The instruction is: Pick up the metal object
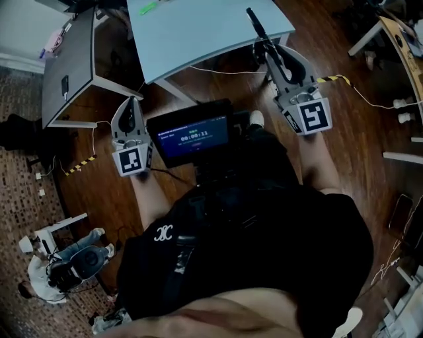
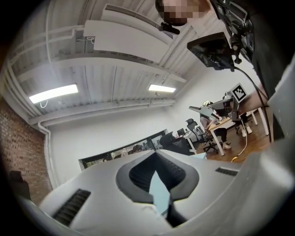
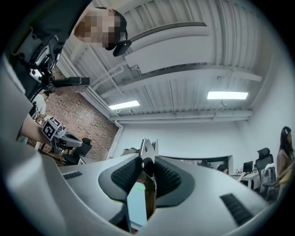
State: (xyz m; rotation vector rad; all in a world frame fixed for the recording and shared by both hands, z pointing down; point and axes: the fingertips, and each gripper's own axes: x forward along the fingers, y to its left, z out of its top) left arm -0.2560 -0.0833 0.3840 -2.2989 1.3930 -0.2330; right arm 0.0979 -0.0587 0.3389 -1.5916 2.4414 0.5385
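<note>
My right gripper [image 1: 269,47] is shut on the metal object [image 1: 255,21], a dark, slim plier-like tool whose end sticks out past the fingertips over the edge of the light blue table [image 1: 198,30]. In the right gripper view, the tool's silver head [image 3: 148,150] rises between the ribbed pads [image 3: 125,174], with the gripper [image 3: 147,162] tilted up toward the ceiling. My left gripper [image 1: 131,102] hangs lower at the left, over the wooden floor. In its own view, the left gripper [image 2: 156,154] is shut with its tips together and nothing between them.
A grey desk [image 1: 69,59] stands at the left beside the blue table. A small green thing [image 1: 149,8] lies on the blue table. A dark screen [image 1: 192,135] sits at the person's chest. Cables and a yellow-black strip [image 1: 334,79] cross the wooden floor. Another person [image 1: 59,264] sits at lower left.
</note>
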